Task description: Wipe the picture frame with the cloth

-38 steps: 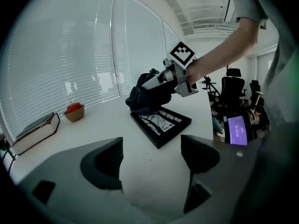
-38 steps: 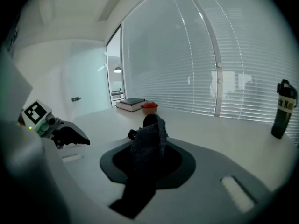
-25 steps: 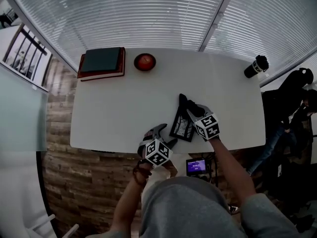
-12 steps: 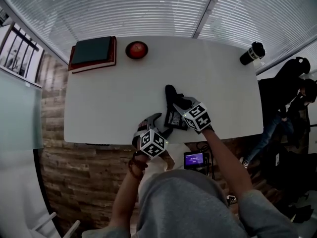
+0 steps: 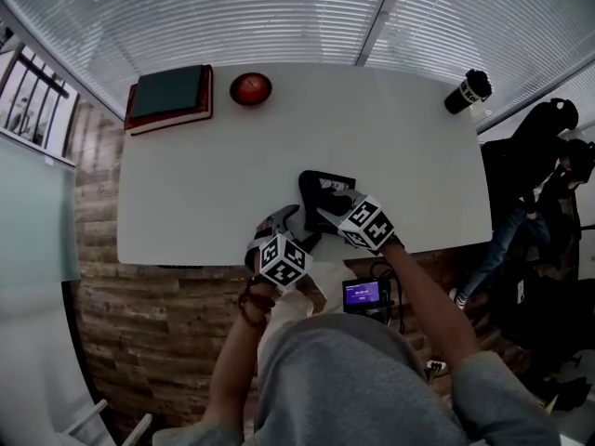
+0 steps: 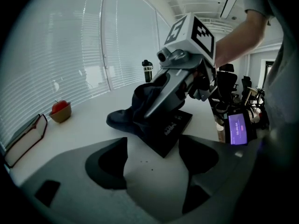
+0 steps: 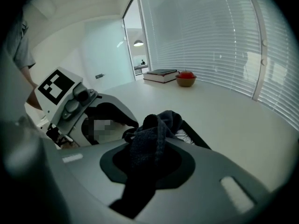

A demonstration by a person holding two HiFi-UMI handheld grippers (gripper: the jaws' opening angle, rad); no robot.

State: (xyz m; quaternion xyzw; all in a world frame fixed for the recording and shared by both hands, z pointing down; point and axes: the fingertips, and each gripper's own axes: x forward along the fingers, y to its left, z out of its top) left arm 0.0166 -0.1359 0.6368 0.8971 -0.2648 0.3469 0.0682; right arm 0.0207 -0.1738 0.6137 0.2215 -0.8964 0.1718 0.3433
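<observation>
Cloth (image 7: 163,118) on the frame (image 6: 175,127)!
Right tongs (image 7: 149,158) pinch the cloth, left tongs (image 6: 152,160) gape empty; unbraced, the frame could skid off the near edge of the counter (image 5: 204,184).

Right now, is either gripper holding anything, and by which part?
The right gripper is shut on the dark cloth, pinched around its bunched middle. The left gripper is open, empty, short of the picture frame.

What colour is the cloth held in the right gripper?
The cloth is a dark blue-grey; it shows best in the right gripper view.
</observation>
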